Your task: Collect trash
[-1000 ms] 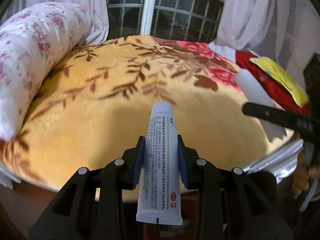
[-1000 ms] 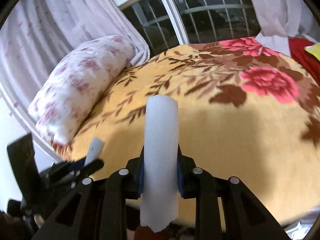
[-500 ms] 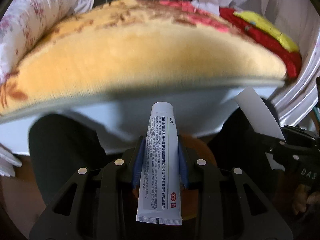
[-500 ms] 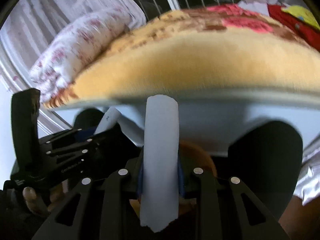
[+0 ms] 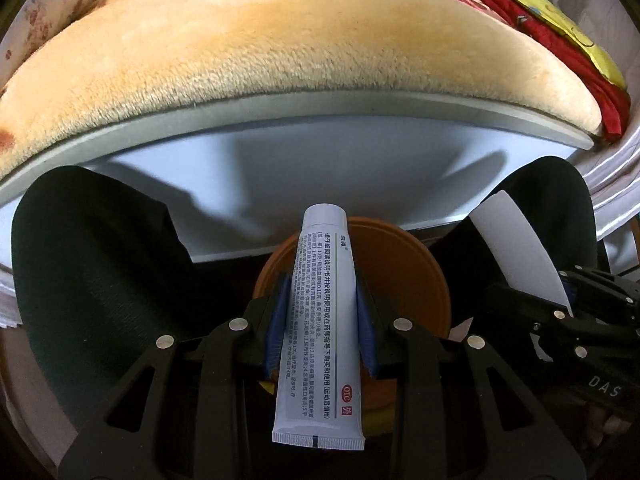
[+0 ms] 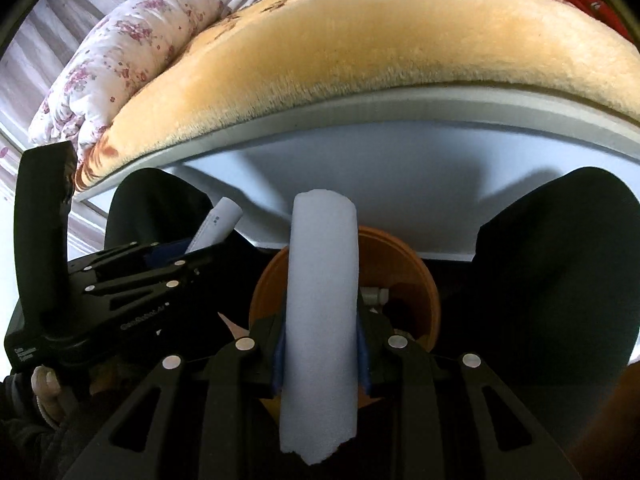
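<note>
My left gripper (image 5: 322, 320) is shut on a white ointment tube (image 5: 322, 340) with printed text. It hangs above an orange bin (image 5: 416, 276) on the floor, in front of the bed. My right gripper (image 6: 322, 340) is shut on a white foam strip (image 6: 320, 320), also above the orange bin (image 6: 404, 276). The right gripper and its foam strip (image 5: 520, 252) show at the right of the left wrist view. The left gripper and the tube tip (image 6: 220, 224) show at the left of the right wrist view. Some trash lies inside the bin.
The bed with a yellow plush blanket (image 5: 280, 48) and its grey edge (image 5: 320, 112) fills the top of both views. The person's dark-clad knees (image 5: 92, 248) (image 5: 560, 208) flank the bin. A floral pillow (image 6: 120, 68) and red cloth (image 5: 540, 40) lie on the bed.
Both grippers have swung down from over the bed to the floor in front of it. The orange bin has come into view under them. Both still hold their items.
</note>
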A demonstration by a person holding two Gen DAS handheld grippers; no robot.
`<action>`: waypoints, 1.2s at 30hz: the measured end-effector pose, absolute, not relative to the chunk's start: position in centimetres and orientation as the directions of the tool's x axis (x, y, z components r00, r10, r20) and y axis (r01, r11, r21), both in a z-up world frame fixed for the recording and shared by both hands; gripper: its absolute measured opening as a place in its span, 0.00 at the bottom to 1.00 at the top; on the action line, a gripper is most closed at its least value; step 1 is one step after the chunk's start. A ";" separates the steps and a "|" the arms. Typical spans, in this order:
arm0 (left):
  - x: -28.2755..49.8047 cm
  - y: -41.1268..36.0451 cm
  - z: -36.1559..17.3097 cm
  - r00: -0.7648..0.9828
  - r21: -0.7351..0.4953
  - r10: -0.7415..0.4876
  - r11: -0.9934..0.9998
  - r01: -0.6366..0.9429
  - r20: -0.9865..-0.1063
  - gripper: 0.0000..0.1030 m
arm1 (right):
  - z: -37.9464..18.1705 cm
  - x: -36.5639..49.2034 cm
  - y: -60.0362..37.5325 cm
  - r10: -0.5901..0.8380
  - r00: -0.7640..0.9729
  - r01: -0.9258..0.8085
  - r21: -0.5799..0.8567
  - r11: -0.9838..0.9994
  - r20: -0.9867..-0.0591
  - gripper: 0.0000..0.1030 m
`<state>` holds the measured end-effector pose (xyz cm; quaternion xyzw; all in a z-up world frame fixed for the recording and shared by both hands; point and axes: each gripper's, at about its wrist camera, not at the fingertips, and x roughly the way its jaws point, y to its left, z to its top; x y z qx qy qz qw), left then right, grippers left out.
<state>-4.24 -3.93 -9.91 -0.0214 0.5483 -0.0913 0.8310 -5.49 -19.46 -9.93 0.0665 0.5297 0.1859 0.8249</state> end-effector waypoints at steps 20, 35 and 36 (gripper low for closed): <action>-3.9 -3.7 -9.5 0.380 -0.111 -0.140 0.989 0.099 -0.914 0.66 | -8.5 -5.8 -21.6 0.316 0.458 -0.157 0.274 0.949 -0.831 0.83; -4.9 -1.1 1.7 0.746 -0.106 -0.105 0.993 0.046 -0.657 0.90 | 0.7 -5.0 -22.2 0.073 0.782 -0.067 0.032 0.997 -0.619 0.95; -4.9 -0.8 1.9 0.746 -0.118 -0.109 0.992 0.041 -0.657 0.90 | 0.8 -5.0 -22.2 0.071 0.785 -0.065 0.031 0.997 -0.615 0.95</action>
